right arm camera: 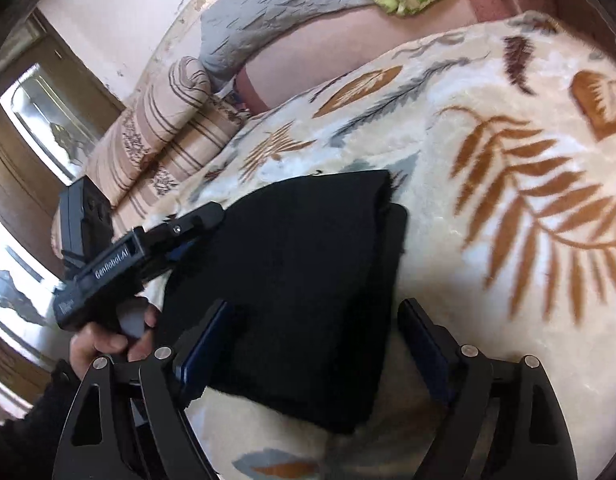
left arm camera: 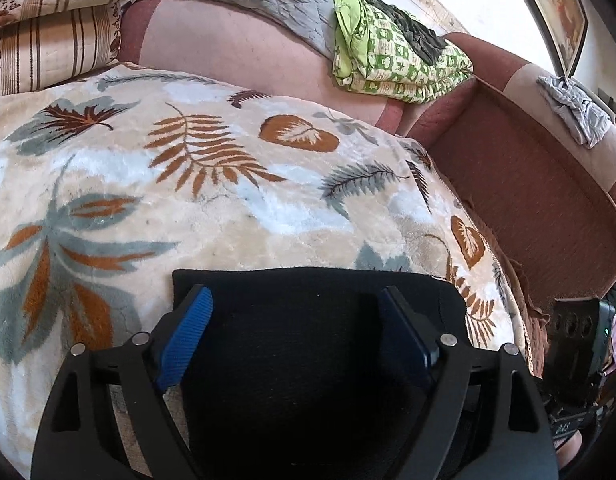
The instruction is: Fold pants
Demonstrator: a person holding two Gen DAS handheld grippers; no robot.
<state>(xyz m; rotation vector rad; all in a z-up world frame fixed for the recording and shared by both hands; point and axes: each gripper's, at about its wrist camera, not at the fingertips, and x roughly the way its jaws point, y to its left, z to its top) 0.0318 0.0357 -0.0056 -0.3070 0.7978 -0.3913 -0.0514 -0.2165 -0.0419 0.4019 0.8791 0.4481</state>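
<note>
Pants: black pants (right arm camera: 300, 292) are lying folded in a compact stack on the leaf-patterned blanket (left arm camera: 236, 208), at its near edge.
Left gripper (left arm camera: 296, 308): jaws are standing wide apart over the pants, gripping nothing.
Right gripper (right arm camera: 319, 324): jaws are standing spread, straddling the pants' near edge, pads not pressing.

One folded black pair of pants (right arm camera: 300, 280) lies at the lower middle of the right wrist view. One cream plush blanket with brown and grey leaves (left arm camera: 236, 208) fills the frame's centre. Two black two-finger grippers show: the left gripper (left arm camera: 296, 312) and the right gripper (right arm camera: 319, 332). Two striped beige pillows (left arm camera: 48, 28) sit upper left. One green patterned quilt (left arm camera: 399, 60) lies upper right, and one crumpled grey cloth (left arm camera: 575, 108) far right.
</note>
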